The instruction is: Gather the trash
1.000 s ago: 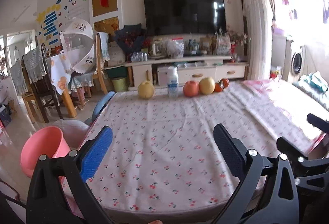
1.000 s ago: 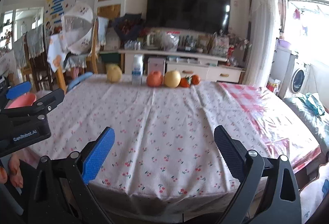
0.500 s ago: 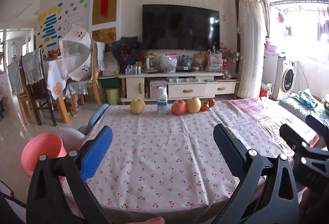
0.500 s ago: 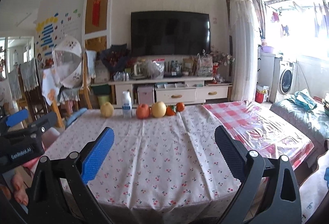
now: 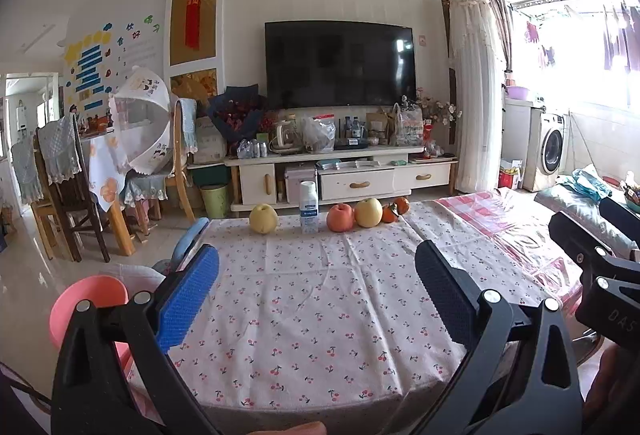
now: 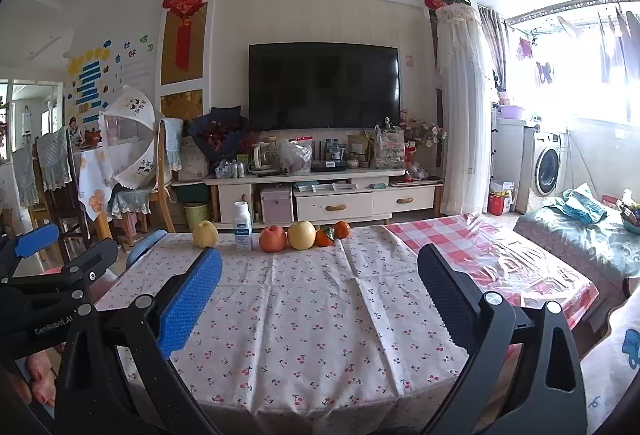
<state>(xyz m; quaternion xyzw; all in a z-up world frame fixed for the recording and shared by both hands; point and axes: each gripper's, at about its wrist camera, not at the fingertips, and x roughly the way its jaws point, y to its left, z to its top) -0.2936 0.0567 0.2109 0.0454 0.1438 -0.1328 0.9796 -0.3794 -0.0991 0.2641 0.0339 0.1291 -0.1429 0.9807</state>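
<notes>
A white plastic bottle point(image 5: 309, 207), the likeliest piece of trash in sight, stands upright at the far edge of a cherry-print tablecloth point(image 5: 320, 315), between a yellow pear point(image 5: 263, 218) on its left and a red apple point(image 5: 340, 217) on its right, with a second pear point(image 5: 369, 212) and small oranges point(image 5: 396, 209) further right. It looks light, stiff and smooth, probably easy to tip, so a squeeze across the middle of its labelled body seems the safest hold. The left gripper point(image 5: 316, 295) and right gripper point(image 6: 320, 295) hang side by side over the near edge of the table, both spread wide with nothing between their pads, well apart from the bottle. A pink bin point(image 5: 86, 305) sits low at the near left, off the table, a possible place for the waste.
</notes>
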